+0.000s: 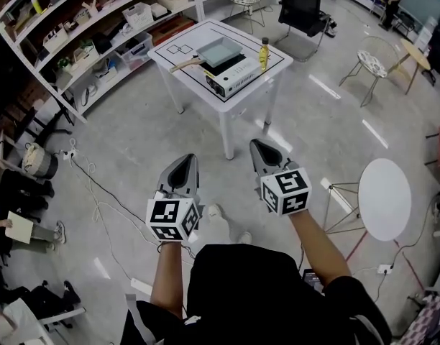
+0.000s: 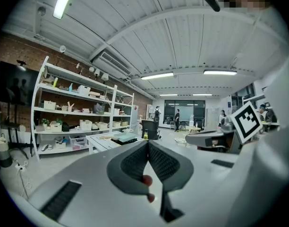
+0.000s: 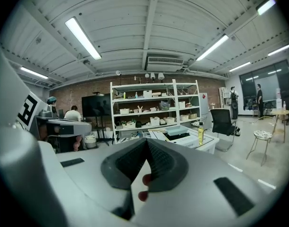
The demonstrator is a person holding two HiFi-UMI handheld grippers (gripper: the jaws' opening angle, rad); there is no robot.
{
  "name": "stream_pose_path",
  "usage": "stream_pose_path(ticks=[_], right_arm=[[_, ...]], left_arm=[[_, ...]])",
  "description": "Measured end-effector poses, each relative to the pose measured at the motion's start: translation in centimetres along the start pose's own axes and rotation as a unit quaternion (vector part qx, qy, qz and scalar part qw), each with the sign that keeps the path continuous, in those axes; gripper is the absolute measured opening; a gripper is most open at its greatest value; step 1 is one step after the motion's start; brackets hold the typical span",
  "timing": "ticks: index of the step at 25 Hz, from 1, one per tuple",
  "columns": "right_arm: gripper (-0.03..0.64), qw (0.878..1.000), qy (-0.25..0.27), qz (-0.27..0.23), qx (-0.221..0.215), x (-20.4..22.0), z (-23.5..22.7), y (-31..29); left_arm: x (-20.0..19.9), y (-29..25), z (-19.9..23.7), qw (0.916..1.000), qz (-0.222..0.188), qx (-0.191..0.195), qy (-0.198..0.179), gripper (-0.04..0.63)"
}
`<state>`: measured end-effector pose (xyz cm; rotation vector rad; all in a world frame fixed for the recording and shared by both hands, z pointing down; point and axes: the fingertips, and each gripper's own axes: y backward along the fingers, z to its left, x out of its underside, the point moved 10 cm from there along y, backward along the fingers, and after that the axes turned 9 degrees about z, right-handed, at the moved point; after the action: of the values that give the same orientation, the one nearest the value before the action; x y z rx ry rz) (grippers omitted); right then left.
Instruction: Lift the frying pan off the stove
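The person stands well back from the bench (image 1: 170, 49), so this looks like only the approach. The left gripper (image 1: 187, 159) and right gripper (image 1: 257, 145) are held side by side, each with its fingers pressed together and nothing between them. The frying pan (image 1: 218, 52) sits on the stove (image 1: 238, 79), far ahead of both sets of fingers. Its pale handle (image 1: 182, 65) sticks out toward the left gripper's side, and a yellow bottle (image 1: 264, 52) stands beside the stove on the right gripper's side. Next, I'd say, the person must walk up, spread one pair of fingers and line them on that handle before any lift.
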<state>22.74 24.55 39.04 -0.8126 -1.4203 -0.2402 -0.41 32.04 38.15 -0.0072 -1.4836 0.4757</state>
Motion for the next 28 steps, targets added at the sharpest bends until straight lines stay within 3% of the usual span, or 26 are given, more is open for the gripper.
stream_pose_path(ticks=[12, 28], right_arm=[[0.002, 1.0, -0.006, -0.006, 0.0, -1.3, -1.5, -3.7], [0.002, 1.0, -0.015, 0.0, 0.01, -6.5, -5.9, -16.1]], left_arm=[[-0.7, -3.5, 2.3, 1.0, 0.005, 0.001, -0.003, 0.011], [-5.2, -14.4, 11.0, 0.9999, 0.007, 0.009, 0.001, 0.011]])
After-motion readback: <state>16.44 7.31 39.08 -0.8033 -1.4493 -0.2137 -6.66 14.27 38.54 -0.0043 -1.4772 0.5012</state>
